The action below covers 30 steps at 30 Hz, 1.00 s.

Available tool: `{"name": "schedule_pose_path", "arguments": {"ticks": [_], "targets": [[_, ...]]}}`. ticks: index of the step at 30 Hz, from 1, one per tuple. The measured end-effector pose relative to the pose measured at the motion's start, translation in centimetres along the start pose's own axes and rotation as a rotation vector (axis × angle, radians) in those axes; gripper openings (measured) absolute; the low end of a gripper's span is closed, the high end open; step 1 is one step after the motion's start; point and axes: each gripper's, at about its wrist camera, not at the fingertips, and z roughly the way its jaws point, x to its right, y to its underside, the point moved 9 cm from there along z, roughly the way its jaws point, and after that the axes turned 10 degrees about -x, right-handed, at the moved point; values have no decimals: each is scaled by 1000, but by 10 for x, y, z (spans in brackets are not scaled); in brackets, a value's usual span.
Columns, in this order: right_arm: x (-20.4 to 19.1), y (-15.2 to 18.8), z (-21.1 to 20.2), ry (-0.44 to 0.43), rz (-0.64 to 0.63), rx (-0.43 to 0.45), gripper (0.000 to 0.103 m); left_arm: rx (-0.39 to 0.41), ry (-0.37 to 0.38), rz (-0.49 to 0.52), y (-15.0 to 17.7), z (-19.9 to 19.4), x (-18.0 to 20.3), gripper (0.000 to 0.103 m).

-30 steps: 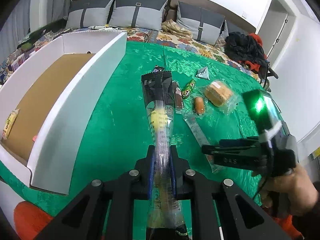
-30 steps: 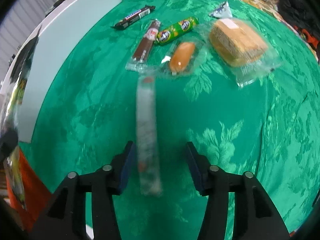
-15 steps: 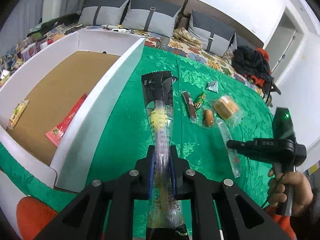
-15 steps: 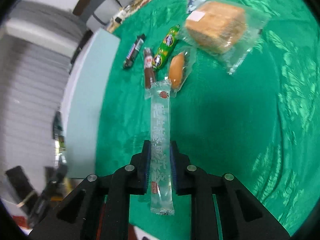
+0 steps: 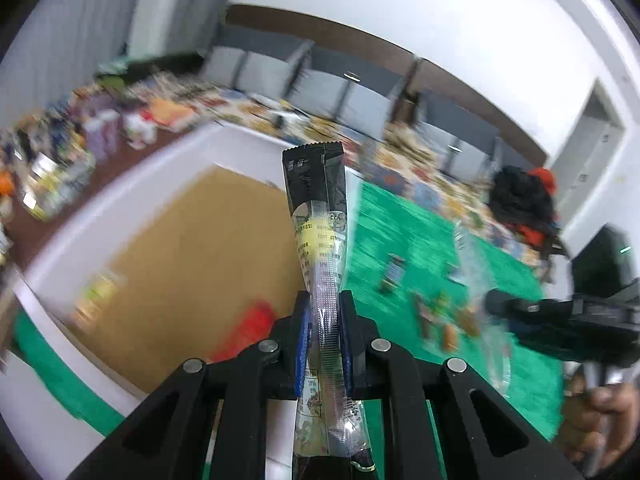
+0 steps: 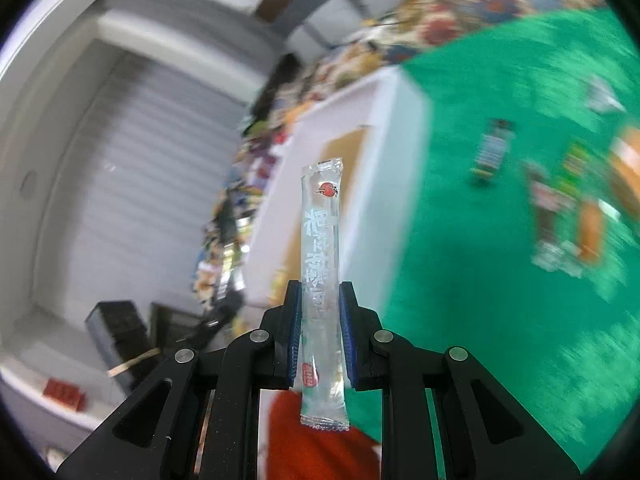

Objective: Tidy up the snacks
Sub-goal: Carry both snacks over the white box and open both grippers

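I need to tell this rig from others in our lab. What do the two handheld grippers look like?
Both the left gripper and right gripper are matte black plastic with triangular cut-outs, silver round pivot screws and blue pads. A green light shows on the right one's body.

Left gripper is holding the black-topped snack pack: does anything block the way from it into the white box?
Nothing visible does. The black-topped snack pack, clamped in the left gripper, is above the white box wall; the cardboard floor below is bare except a red packet and a yellowish one, both blurred.
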Motion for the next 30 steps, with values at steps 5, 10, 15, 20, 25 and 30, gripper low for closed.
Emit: {"name": "schedule_pose_path", "arguments": {"ticks": [5, 10, 15, 20, 25, 30], "targets": [[-41, -33, 69, -2, -44, -27, 29, -24, -214, -15, -27, 24, -72, 38], [-5, -26, 65, 147, -57, -10, 60, -43, -350, -89, 0, 43, -119, 91], [79, 12, -8, 458, -175, 108, 65, -18, -271, -34, 32, 40, -65, 91], [180, 76, -101, 806, -208, 276, 73, -21, -80, 128, 66, 41, 48, 100], [294, 131, -191, 1057, -31, 309, 73, -146, -3, 281, 124, 97, 141, 103], [363, 139, -235, 1072, 157, 285, 73, -250, -71, 292, 156, 172, 160, 103]]}}
